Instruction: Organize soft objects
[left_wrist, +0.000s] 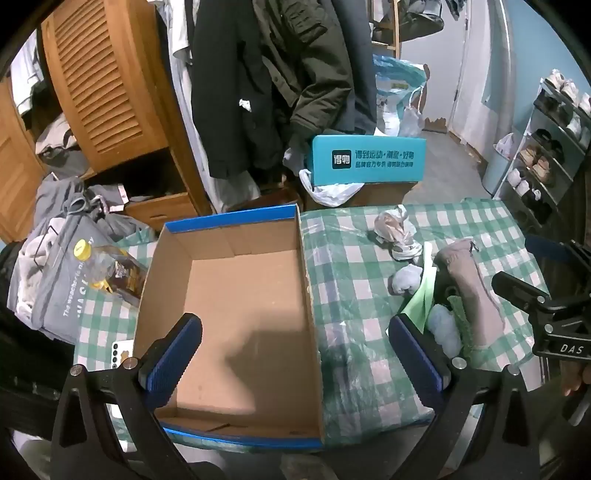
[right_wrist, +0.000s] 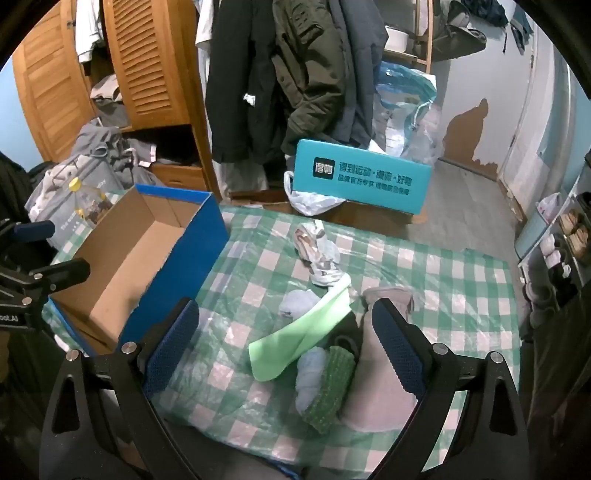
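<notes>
An empty cardboard box (left_wrist: 236, 321) with blue outer walls (right_wrist: 173, 258) sits on the left of a green checked table. My left gripper (left_wrist: 295, 332) hovers open over the box. Right of the box lies a pile of soft things: a light green cloth (right_wrist: 295, 343), a pale blue sock (right_wrist: 312, 376), a dark green knitted piece (right_wrist: 332, 384), a pinkish-grey pouch (right_wrist: 380, 387) and a crumpled patterned cloth (right_wrist: 317, 254). My right gripper (right_wrist: 284, 328) hangs open above the pile, touching nothing. The same pile shows in the left wrist view, with the pouch (left_wrist: 472, 291).
An oil bottle with a yellow cap (left_wrist: 110, 269) stands left of the box. A teal box (right_wrist: 362, 181) sits on the floor behind the table, below hanging coats (left_wrist: 258, 74). A wooden wardrobe (left_wrist: 103, 85) is at left, a shoe rack (left_wrist: 554, 147) at right.
</notes>
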